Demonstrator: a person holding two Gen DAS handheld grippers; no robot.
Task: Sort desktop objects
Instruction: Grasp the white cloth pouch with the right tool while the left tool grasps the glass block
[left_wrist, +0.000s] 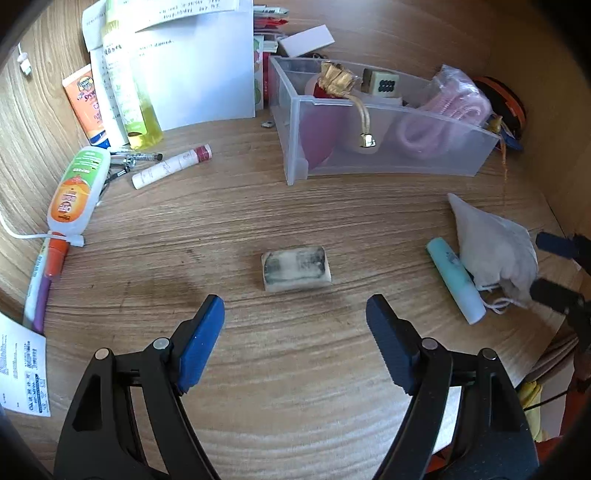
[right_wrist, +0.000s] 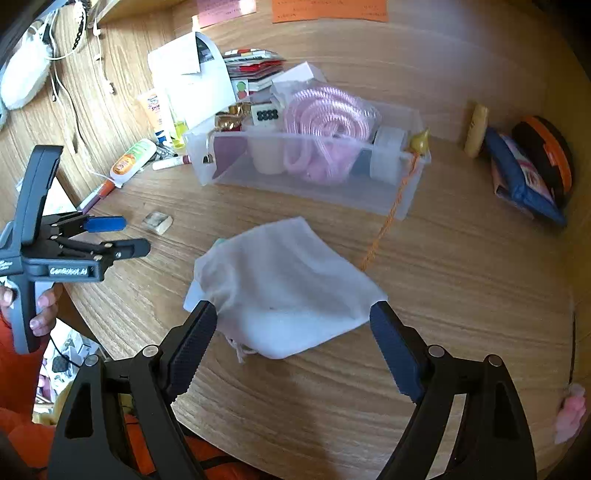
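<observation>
A dirty eraser (left_wrist: 295, 268) lies on the wooden desk just ahead of my open, empty left gripper (left_wrist: 295, 314); it also shows in the right wrist view (right_wrist: 158, 221). A white drawstring pouch (right_wrist: 284, 291) lies between the fingers of my open right gripper (right_wrist: 293, 314), with no grip on it visible. The pouch (left_wrist: 495, 251) and a mint tube (left_wrist: 456, 280) lie to the right in the left wrist view, with the right gripper (left_wrist: 546, 266) at the pouch. A clear plastic bin (left_wrist: 369, 122) holds a pink cord, a red pouch and a mahjong tile.
At the left lie a glue bottle (left_wrist: 79, 188), a sunscreen tube (left_wrist: 86, 103), pens, a white lip-balm tube (left_wrist: 171, 166) and papers (left_wrist: 192, 62). A blue packet (right_wrist: 521, 177) and an orange-black case (right_wrist: 550, 158) lie far right. The desk's front edge is close.
</observation>
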